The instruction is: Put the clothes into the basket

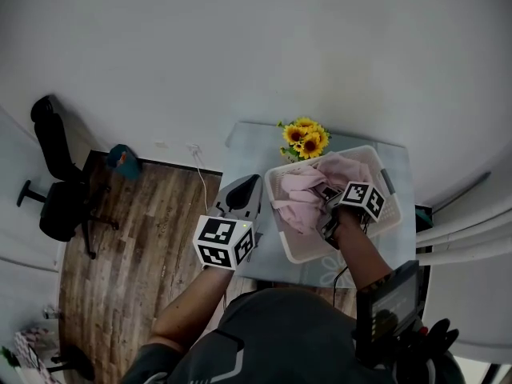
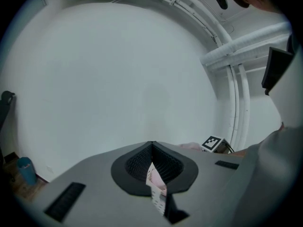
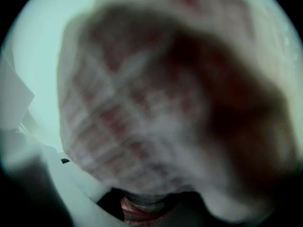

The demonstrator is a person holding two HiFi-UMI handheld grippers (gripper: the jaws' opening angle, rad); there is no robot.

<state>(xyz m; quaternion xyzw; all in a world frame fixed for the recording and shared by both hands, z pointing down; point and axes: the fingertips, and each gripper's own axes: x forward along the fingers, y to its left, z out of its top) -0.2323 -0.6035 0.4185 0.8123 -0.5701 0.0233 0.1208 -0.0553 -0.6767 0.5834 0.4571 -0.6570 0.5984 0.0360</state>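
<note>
A white basket [image 1: 298, 254] stands on the glass table [image 1: 248, 138] with pink clothes [image 1: 300, 194] heaped in it. My right gripper [image 1: 326, 210] reaches into the basket from the right, its jaws spread wide with pink cloth lying between them. In the right gripper view, blurred pink checked cloth [image 3: 156, 103] fills nearly the whole picture and hides the jaws. My left gripper [image 1: 254, 179] is held up at the table's left edge, clear of the basket, with its jaws shut [image 2: 152, 143]. A small pink-and-white slip [image 2: 155, 181] shows in the seam between them.
A bunch of sunflowers [image 1: 304, 138] stands right behind the basket. A black office chair [image 1: 56, 190] and a teal object [image 1: 122, 158] are on the wooden floor to the left. A white cable [image 1: 200, 174] runs down by the table's left side.
</note>
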